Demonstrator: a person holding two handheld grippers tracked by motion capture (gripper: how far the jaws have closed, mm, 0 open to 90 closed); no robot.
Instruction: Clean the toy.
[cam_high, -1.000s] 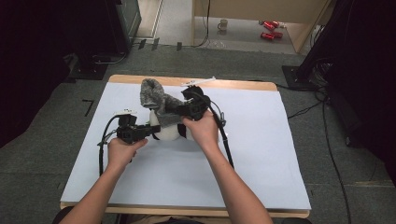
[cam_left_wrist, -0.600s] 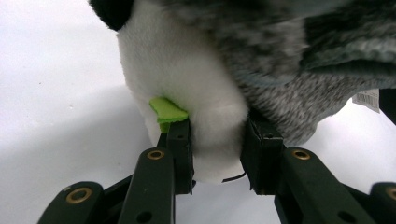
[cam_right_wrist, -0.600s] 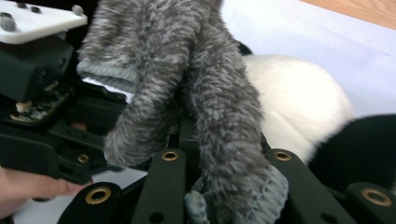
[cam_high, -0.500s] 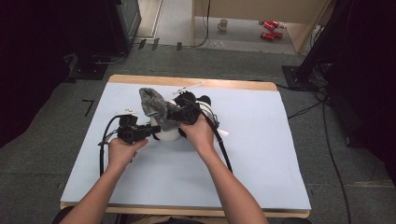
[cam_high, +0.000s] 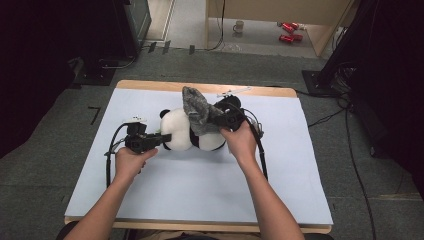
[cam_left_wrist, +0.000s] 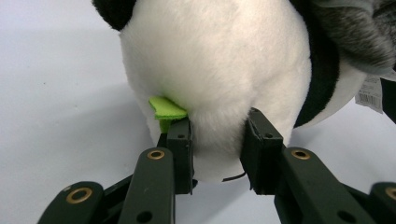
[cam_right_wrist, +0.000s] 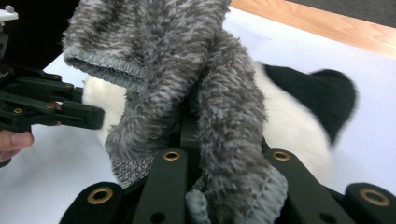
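While the plush panda lies on its side near the middle of the pale sheet that covers the table, both grippers have hold of something soft. The left gripper comes in from the panda's left in the high view, and the left gripper view shows its two jaws pinching a fold of the white plush, the pads pressed into the fur just beside a small green tab (a bit of felt sewn to the toy). The right gripper sits over the panda's other end, near its black ear. Its jaws are closed on a fuzzy grey sock, which stands up above the toy and drapes down over its body. In the right gripper view the sock hangs bunched between the jaws, its ribbed cuff turned toward the left gripper farther off, with the panda lying behind it.
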